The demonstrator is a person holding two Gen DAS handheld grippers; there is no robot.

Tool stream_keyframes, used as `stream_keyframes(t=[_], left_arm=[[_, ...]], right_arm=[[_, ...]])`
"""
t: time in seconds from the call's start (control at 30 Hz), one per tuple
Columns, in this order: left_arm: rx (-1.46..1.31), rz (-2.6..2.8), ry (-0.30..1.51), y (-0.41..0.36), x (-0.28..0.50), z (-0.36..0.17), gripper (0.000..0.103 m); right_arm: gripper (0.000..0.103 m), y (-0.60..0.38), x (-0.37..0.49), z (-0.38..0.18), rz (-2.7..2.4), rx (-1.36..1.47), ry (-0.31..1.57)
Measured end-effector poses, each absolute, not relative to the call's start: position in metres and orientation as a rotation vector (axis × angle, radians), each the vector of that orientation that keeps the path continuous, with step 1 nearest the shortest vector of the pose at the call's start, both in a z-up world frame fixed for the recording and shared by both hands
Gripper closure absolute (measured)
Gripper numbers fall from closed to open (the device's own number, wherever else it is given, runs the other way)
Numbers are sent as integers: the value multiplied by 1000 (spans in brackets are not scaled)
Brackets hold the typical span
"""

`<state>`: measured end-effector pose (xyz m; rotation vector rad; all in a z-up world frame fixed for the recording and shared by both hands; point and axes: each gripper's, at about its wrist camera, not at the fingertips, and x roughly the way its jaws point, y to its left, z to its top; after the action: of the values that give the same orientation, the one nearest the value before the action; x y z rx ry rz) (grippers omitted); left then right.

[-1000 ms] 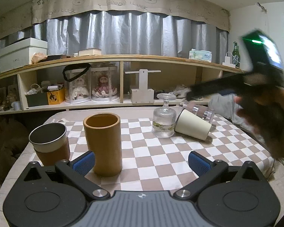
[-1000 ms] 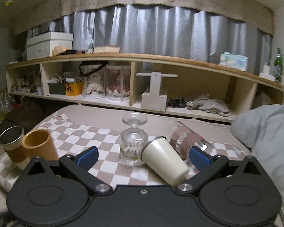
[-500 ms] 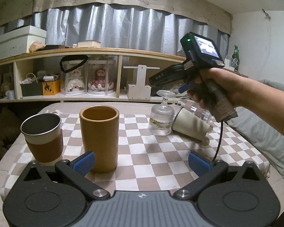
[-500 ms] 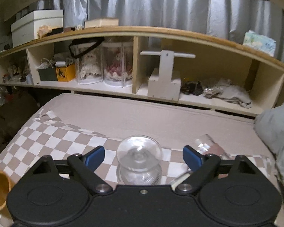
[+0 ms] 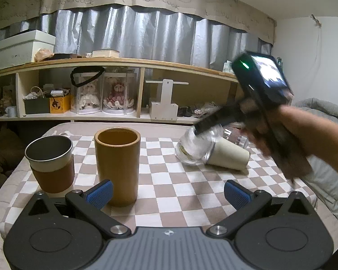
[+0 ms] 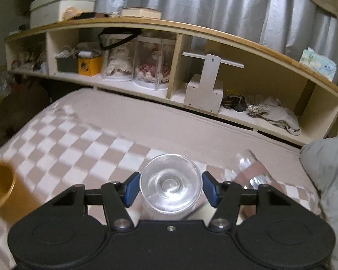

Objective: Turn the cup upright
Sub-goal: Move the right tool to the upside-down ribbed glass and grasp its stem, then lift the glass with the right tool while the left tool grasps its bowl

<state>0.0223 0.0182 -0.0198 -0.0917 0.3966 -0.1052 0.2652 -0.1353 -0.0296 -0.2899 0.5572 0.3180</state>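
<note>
— So, where is the right gripper [image 6: 170,188]?

— Over the far right part of the checkered cloth [image 5: 166,180], angled down onto the glass goblet [image 6: 170,184]. From its own camera the goblet's round foot faces the lens, sitting between the two blue pads [image 6: 131,189]. The pads stand just beside the foot's rim on either side; I cannot tell whether they touch it or grip the stem below.

— And from the other side?

— The left wrist view shows the goblet [image 5: 195,147] upside down, bowl toward the cloth and tilted a little, with the dark fingers of the right gripper [image 5: 210,123] across its upper end. That part is motion-blurred, so the contact stays unclear there too.

— What lies around it?

— A cream paper cup [image 5: 227,155] lies on its side, touching the goblet's bowl, mouth toward it. Behind that, a clear tumbler with a brown band [image 6: 251,172] also lies on its side.

— The left gripper [image 5: 166,193]?

— Spread wide, holding nothing, low over the near edge of the cloth. Its left blue pad [image 5: 100,192] sits just in front of the tall bamboo cup [image 5: 117,166], which stands upright. Left of that cup stands a steel cup with a brown sleeve [image 5: 50,162], also upright.

— Behind the table?

— A long wooden shelf [image 5: 128,61] with two doll cases [image 5: 101,96], under grey curtains [image 5: 146,38].
</note>
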Motion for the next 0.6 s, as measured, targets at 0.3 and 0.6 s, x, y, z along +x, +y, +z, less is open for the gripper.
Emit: stream_keyframes(t=[0.3, 0.6], left_arm=[[-126, -100, 408, 22, 20, -17, 0], [-157, -159, 471, 14, 39, -6, 1]], right_arm=[[43, -167, 186, -71, 287, -238, 613], [43, -188, 131, -96, 332, -198, 691]])
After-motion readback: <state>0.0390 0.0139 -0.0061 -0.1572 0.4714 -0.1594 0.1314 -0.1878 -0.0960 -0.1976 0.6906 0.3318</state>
